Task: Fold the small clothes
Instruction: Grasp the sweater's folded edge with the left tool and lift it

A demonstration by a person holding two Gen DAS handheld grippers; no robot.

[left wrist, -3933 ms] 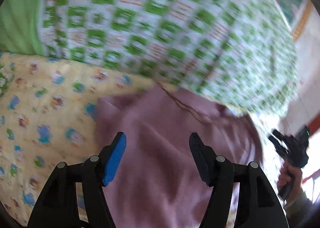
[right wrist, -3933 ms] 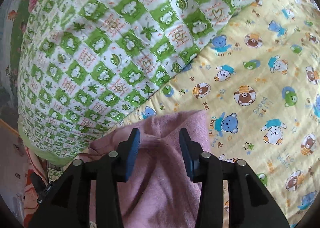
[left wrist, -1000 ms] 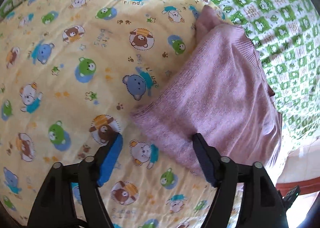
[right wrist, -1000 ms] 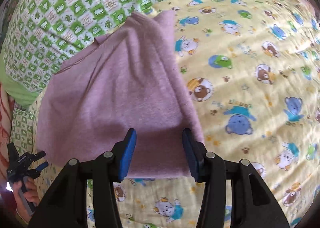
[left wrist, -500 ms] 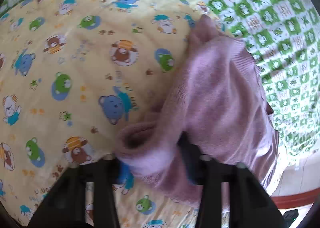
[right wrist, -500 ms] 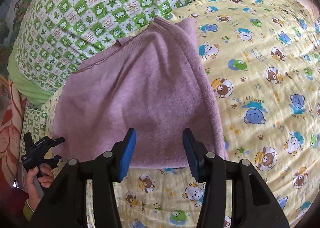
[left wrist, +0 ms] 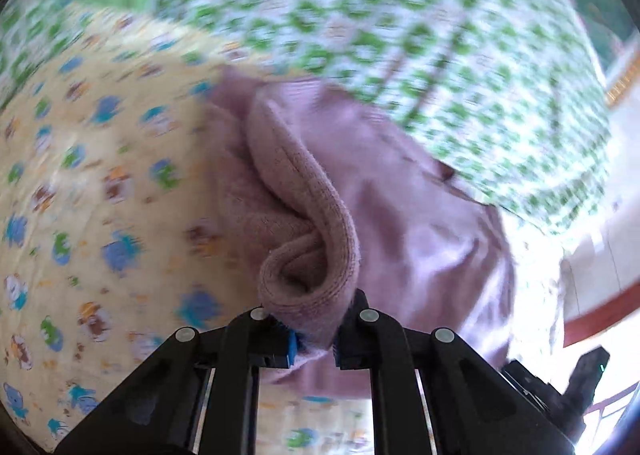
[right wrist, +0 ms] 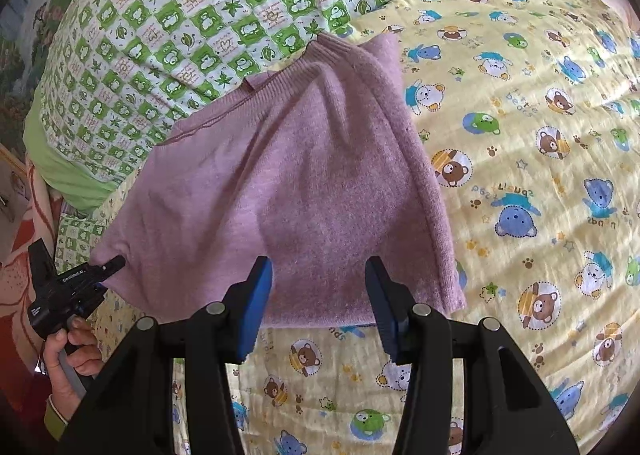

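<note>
A small mauve knitted garment (right wrist: 288, 175) lies on a yellow bear-print quilt (right wrist: 540, 175), its far edge on a green checked blanket. My left gripper (left wrist: 312, 347) is shut on the garment's hem corner (left wrist: 316, 275), which curls up between its fingers. In the right wrist view the left gripper (right wrist: 112, 267) sits at the garment's left corner. My right gripper (right wrist: 320, 295) is open and empty, hovering over the garment's near edge.
The green and white checked blanket (right wrist: 200, 15) bulges at the far side. The quilt (left wrist: 80, 195) spreads to the left in the left wrist view. A red patterned cloth (right wrist: 16, 255) lies at the far left, past the bed's edge.
My left gripper has closed on the garment's corner and swung round with it; its view is blurred by motion. The right gripper has stayed open over the near edge.
</note>
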